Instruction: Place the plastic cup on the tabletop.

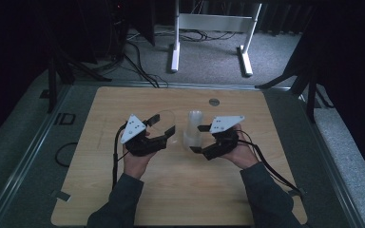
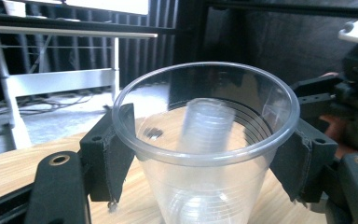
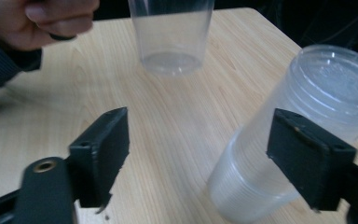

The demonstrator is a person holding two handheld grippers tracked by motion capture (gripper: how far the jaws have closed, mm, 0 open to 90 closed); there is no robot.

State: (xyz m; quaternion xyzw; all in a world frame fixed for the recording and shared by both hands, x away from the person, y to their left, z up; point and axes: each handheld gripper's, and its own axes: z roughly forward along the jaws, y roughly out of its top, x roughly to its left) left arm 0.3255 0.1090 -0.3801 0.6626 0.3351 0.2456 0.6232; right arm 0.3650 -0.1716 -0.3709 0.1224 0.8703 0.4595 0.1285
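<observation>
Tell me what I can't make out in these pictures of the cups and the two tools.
- Single clear cup: bottom cut off by the lower edge in the left gripper view; rim cut off by the top edge in the right gripper view.
- Stack of cups: count unreadable, walls blur together; the high view is too small.
- Right tool: whether a pad touches the stack is unclear.
- Left tool: pads press the cup.

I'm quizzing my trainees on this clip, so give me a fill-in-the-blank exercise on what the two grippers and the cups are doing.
1. The left gripper is shut on a single clear ____.
2. The stack of cups stands upside down on the wooden ____.
3. The right gripper has its jaws ____, with the stack beside one pad rather than clamped between the two.
4. In the high view, the stack stands ____ the two grippers.

Missing words: cup; table; open; between
</observation>
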